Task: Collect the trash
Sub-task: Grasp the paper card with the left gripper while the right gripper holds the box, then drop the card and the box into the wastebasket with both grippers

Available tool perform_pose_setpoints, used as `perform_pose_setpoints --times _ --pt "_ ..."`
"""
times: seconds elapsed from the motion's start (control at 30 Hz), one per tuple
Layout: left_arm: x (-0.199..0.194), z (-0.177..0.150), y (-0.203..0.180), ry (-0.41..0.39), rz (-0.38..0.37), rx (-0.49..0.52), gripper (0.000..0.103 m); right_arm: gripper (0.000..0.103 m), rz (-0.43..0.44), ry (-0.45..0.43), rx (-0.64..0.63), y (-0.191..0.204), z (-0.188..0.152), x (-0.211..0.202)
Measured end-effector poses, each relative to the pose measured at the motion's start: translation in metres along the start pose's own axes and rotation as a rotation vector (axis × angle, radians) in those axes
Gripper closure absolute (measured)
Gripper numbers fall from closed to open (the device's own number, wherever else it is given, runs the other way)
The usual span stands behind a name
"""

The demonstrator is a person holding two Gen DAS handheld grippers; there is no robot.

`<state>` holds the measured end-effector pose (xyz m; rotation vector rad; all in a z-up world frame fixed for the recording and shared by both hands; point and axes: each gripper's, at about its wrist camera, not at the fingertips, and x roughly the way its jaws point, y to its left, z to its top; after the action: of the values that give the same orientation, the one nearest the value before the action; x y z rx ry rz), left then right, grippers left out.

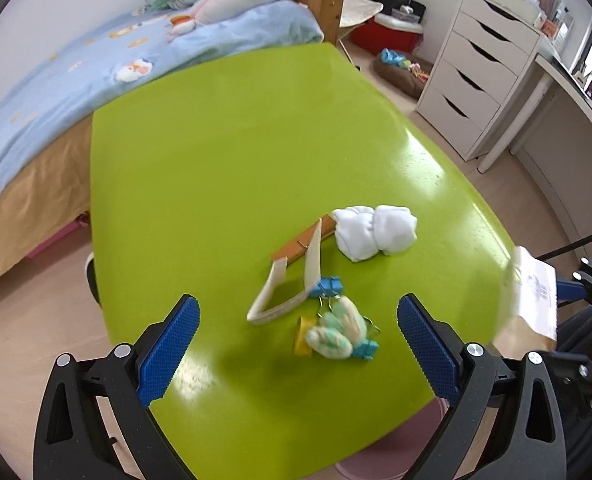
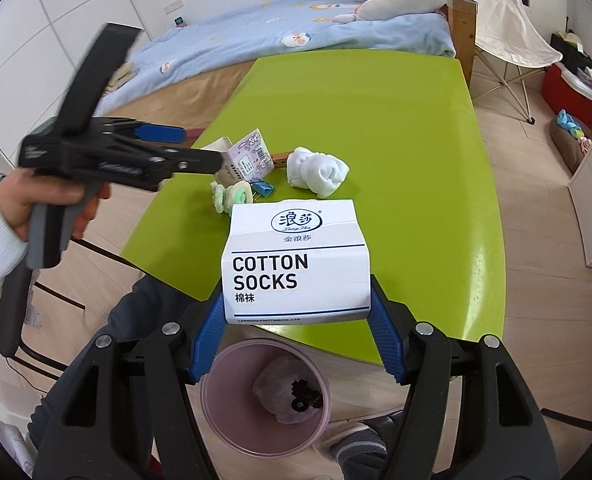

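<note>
The right gripper (image 2: pixel 296 312) is clamped on a white carton printed COTTON SOCKS (image 2: pixel 296 264), its blue pads (image 2: pixel 383 328) pressing the carton's two lower sides; the carton stands upright between them, held over the near edge of the green table (image 2: pixel 375 120); directly below, at six o'clock from the carton, a pink waste bin (image 2: pixel 224 408) stands on the wooden floor with its mouth open upward, a crumpled pale wad and something dark lying inside.

The left gripper (image 1: pixel 297 344) has its jaws wide apart with nothing between them, pointing down over the table's near part; in the right wrist view it shows at nine o'clock, blurred, carried by a hand (image 2: pixel 52 204) in a white sleeve.

On the table, just past the left gripper's pads, lies a small cluster: a fluffy mint-and-white item (image 1: pixel 335 332) touching blue binder clips (image 1: pixel 327 286) and a yellow piece; at eleven o'clock from it a flattened cream cardboard wrapper (image 1: pixel 284 292) lies open, resting on a brown strip (image 1: pixel 303 240); at one o'clock a rolled pair of white socks (image 1: pixel 375 232) sits touching the strip's far end.

Beyond the table, at twelve o'clock, a bed with a pale blue quilt (image 1: pixel 96 64) carries plush toys; at two o'clock a white chest of drawers (image 1: pixel 475 72) stands on the floor.
</note>
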<state>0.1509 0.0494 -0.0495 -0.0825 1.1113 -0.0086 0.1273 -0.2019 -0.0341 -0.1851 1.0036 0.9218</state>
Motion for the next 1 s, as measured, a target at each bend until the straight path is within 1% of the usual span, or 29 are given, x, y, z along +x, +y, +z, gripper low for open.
perform_pose_setpoints --times 0.13,0.2,0.27,0.3,0.33,0.37,0.4,0.43,0.5,0.53,0.57,0.77,1.0 --pt "0.013 0.004 0.004 0.019 -0.006 -0.009 0.008 0.038 0.005 -0.007 0.01 -0.003 -0.001 -0.001" --pt "0.018 0.005 0.004 0.026 -0.014 -0.011 0.019 0.038 0.006 -0.006 0.012 -0.004 -0.003 -0.001" --pt "0.023 0.006 0.004 0.044 -0.016 -0.01 0.034 0.038 0.009 -0.003 0.014 -0.004 -0.003 0.001" --pt "0.025 0.006 0.004 0.05 -0.019 -0.009 0.038 0.038 0.01 -0.002 0.015 -0.004 -0.003 0.002" --pt "0.027 0.005 0.004 0.055 -0.019 -0.006 0.049 0.038 0.011 -0.001 0.015 -0.004 -0.002 0.003" --pt "0.029 0.005 0.004 0.058 -0.018 -0.006 0.057 0.038 0.012 -0.001 0.015 -0.004 -0.002 0.003" --pt "0.029 0.005 0.004 0.057 -0.02 -0.008 0.062 0.038 0.014 -0.002 0.013 -0.003 -0.002 0.003" --pt "0.029 0.005 0.004 0.056 -0.023 -0.01 0.069 0.038 0.015 -0.002 0.012 -0.003 -0.002 0.003" --pt "0.028 0.005 0.005 0.048 -0.028 -0.008 0.078 0.038 0.013 -0.003 0.014 -0.003 -0.002 0.003" --pt "0.026 0.005 0.005 0.043 -0.023 -0.005 0.094 0.038 0.012 -0.004 0.014 -0.003 -0.001 0.003" --pt "0.026 0.005 0.004 0.038 -0.019 -0.004 0.096 0.038 0.011 -0.005 0.015 -0.003 -0.001 0.003" --pt "0.012 0.004 0.005 -0.004 -0.012 0.002 0.096 0.038 0.004 -0.008 0.01 0.0 -0.002 0.002" --pt "-0.025 -0.008 -0.003 -0.08 -0.01 0.016 0.096 0.038 -0.01 -0.03 -0.004 0.007 -0.002 -0.011"
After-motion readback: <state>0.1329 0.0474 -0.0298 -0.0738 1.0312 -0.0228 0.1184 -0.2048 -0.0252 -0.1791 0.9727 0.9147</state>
